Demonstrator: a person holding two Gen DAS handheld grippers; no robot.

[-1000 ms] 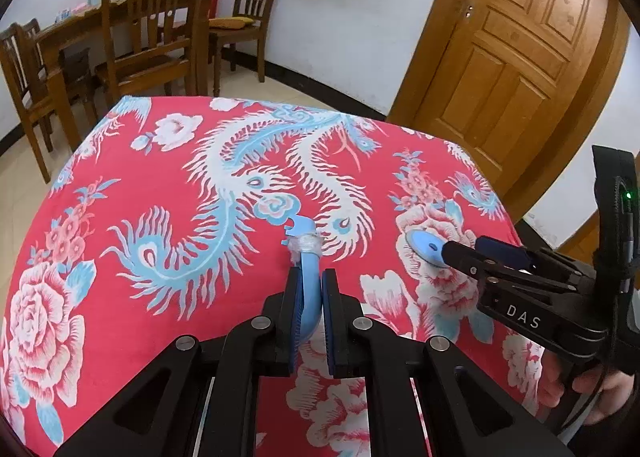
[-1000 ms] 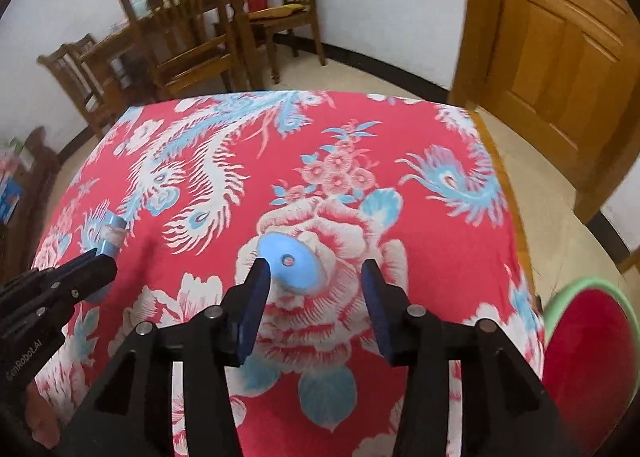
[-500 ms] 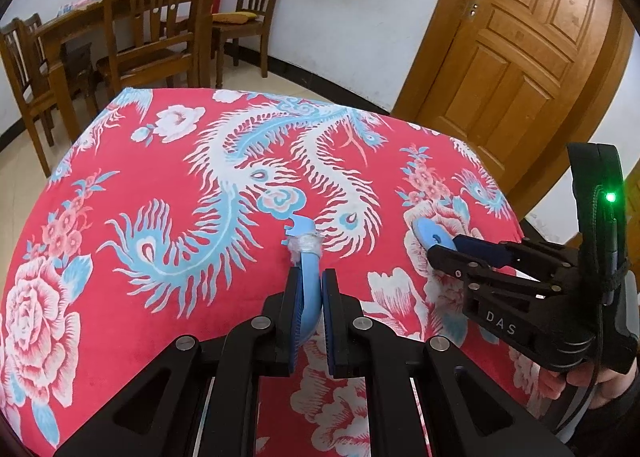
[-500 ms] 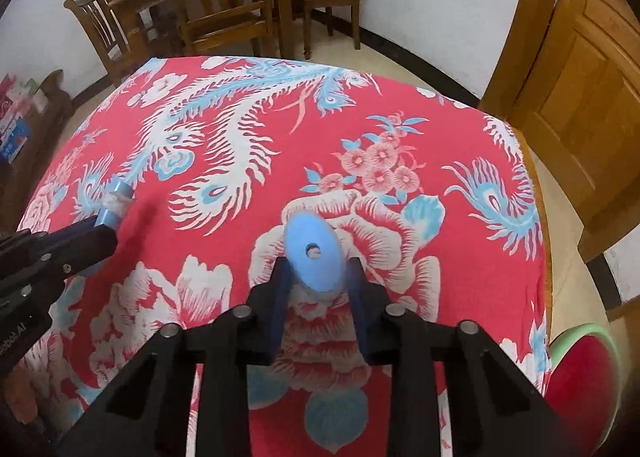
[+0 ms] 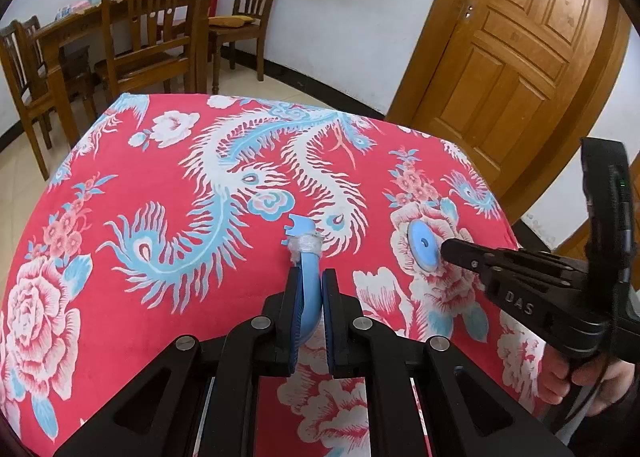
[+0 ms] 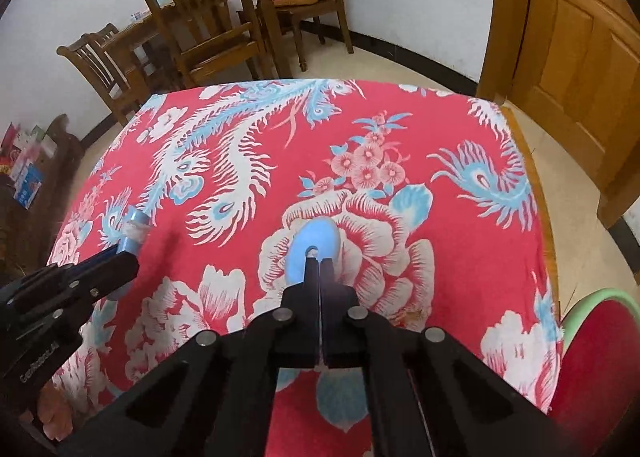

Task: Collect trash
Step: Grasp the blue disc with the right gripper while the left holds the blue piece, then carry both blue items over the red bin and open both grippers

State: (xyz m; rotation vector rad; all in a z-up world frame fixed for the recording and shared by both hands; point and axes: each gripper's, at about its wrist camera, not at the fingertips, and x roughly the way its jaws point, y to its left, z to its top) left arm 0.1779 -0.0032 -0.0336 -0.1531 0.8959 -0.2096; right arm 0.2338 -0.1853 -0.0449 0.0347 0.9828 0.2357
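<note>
Since the earlier frame the right gripper (image 6: 320,263) has brought its jaws together on the blue disc (image 6: 314,245), which lay between them while they were still apart; the left gripper (image 5: 308,289) has kept its place.

Left wrist view: the left gripper is clamped on a blue plastic piece (image 5: 306,257) with a band of clear tape around it, its notched end sticking out beyond the fingers above the red flowered tablecloth (image 5: 160,297). To the right, the right gripper (image 5: 442,245) reaches the disc (image 5: 422,245) at its edge, a hand (image 5: 592,385) around its handle.

Right wrist view: the jaws stand closed, with the disc pinched at its near edge and showing beyond the tips. Whether it has left the cloth cannot be told. At the left the other gripper (image 6: 132,253) holds the taped piece (image 6: 132,235).

Progress: both visible scraps appear gripped, one in each tool; neither is yet dropped anywhere. A red bin with a green rim (image 6: 596,361) shows at the lower right beside the table; it is probably the target. Its contents cannot be made out. Remaining, by this reading: carry both pieces there and release them.
</note>
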